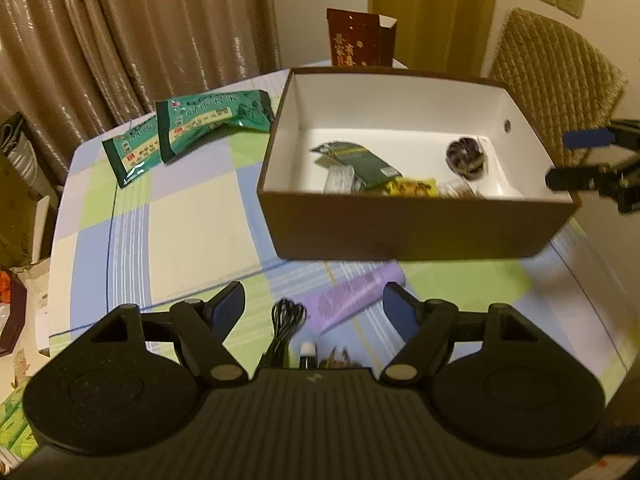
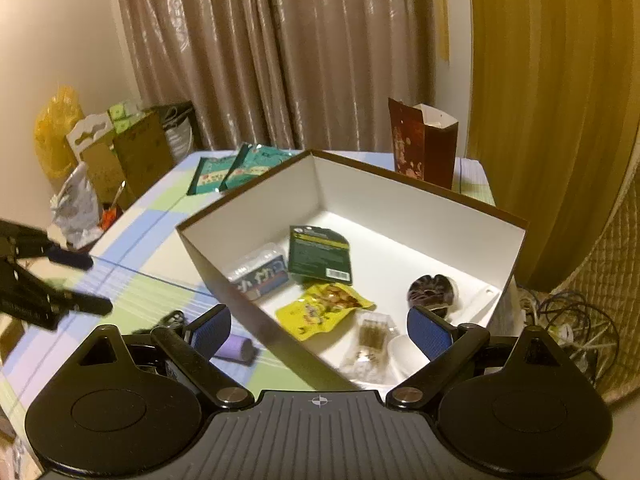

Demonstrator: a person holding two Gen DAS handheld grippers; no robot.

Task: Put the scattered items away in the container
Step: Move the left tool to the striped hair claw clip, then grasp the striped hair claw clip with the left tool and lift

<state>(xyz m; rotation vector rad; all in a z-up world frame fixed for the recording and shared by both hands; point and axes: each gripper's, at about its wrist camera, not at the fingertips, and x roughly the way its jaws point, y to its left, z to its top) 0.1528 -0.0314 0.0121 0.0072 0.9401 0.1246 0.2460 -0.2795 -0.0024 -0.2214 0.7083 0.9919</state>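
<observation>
Your left gripper [image 1: 314,306] and right gripper [image 2: 319,326] both held their fingers released, grasping nothing. Ahead lay the box [image 1: 416,228] with several packets inside; the purple tube [image 1: 352,296] between your left fingers and two green packets [image 1: 192,136] beyond remained on the desk [image 1: 180,220].

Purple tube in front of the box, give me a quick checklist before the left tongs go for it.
1. Left tongs open, nothing between them: ok.
2. Purple tube lies free on the tablecloth, ahead of the tongs: ok.
3. Black cable beside the tube; whether they touch: cannot tell.
4. Box open, with bare floor space: ok.
5. Right tongs open, empty, over the box's near corner: ok.
</observation>
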